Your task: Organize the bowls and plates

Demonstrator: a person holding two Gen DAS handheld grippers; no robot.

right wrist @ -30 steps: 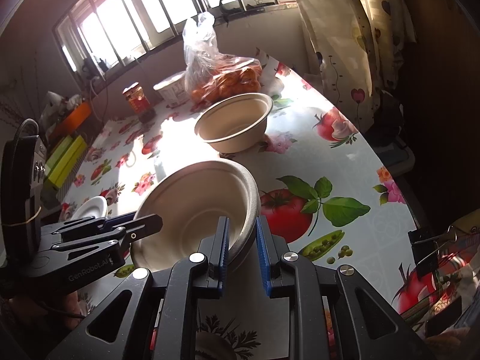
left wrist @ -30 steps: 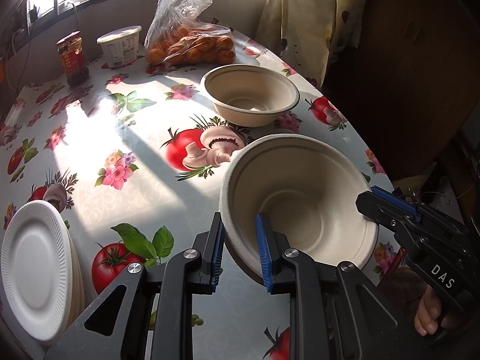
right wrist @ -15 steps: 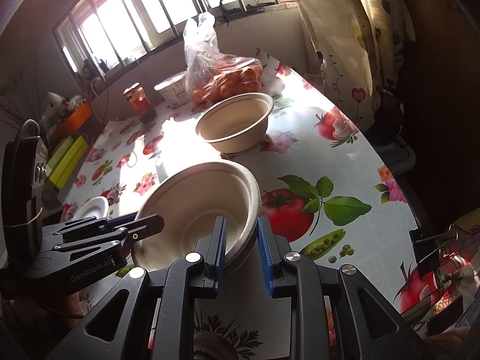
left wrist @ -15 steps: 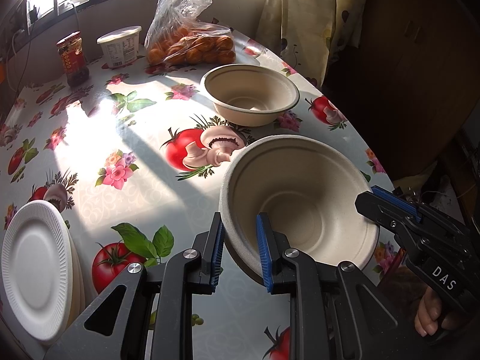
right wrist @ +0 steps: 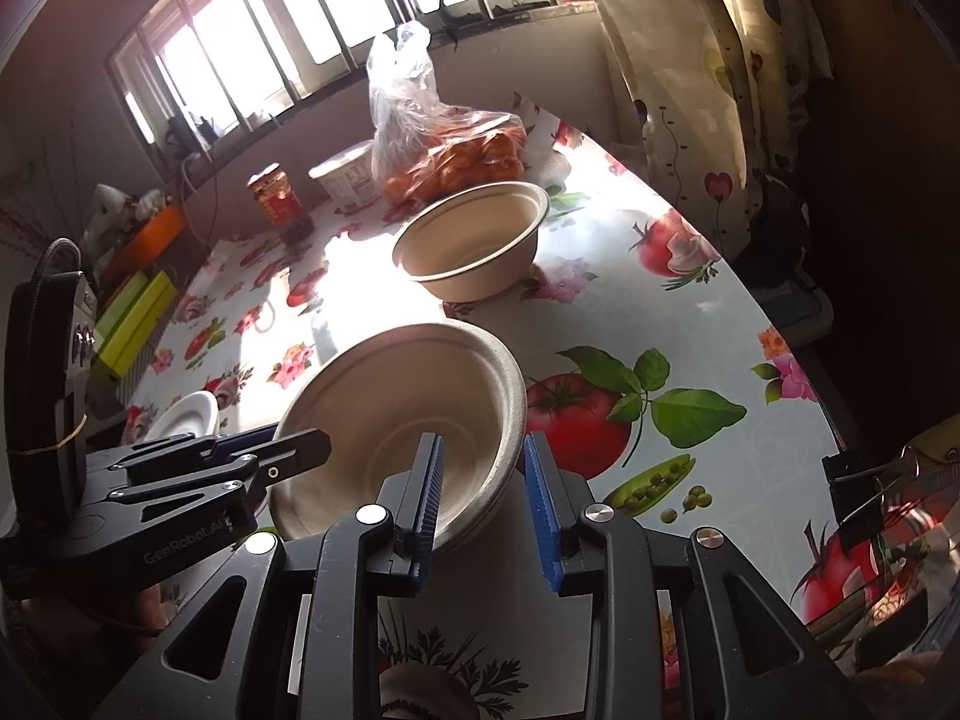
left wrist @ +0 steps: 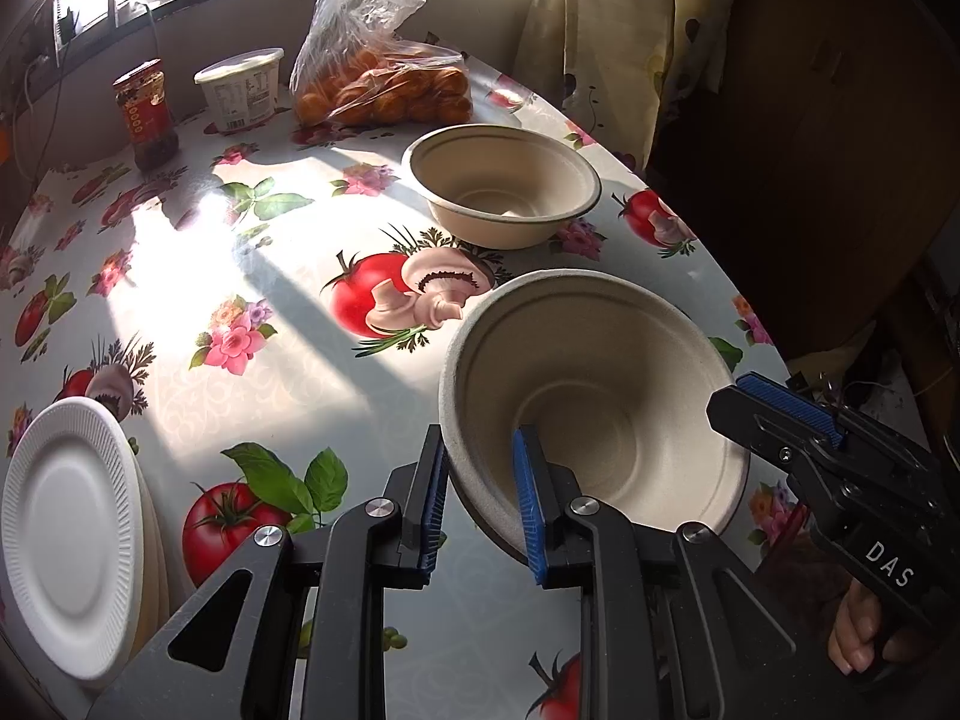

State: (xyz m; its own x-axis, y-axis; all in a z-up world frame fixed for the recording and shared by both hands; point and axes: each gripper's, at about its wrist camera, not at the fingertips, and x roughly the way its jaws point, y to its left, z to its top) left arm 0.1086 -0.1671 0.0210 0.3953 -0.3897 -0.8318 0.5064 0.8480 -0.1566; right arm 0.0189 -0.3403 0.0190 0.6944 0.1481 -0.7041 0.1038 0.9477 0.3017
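Observation:
A beige paper bowl [left wrist: 600, 396] is held tilted above the table; it also shows in the right wrist view [right wrist: 396, 426]. My left gripper [left wrist: 477, 492] is shut on its near-left rim. My right gripper [right wrist: 483, 501] straddles the opposite rim with its jaws parted and no longer pinching; it shows at the right in the left wrist view [left wrist: 780, 414]. A second beige bowl [left wrist: 504, 186] stands upright farther back on the table, also seen in the right wrist view [right wrist: 474, 240]. A stack of white paper plates [left wrist: 66, 534] lies at the left edge.
A bag of oranges [left wrist: 384, 84], a white tub [left wrist: 240, 87] and a red jar [left wrist: 144, 114] stand at the back near the window. The table's edge [left wrist: 720, 276] curves along the right, with a curtain [left wrist: 606, 18] and dark furniture beyond.
My right gripper's jaws have opened off the bowl's rim. The bowl stays in my left gripper, almost unmoved.

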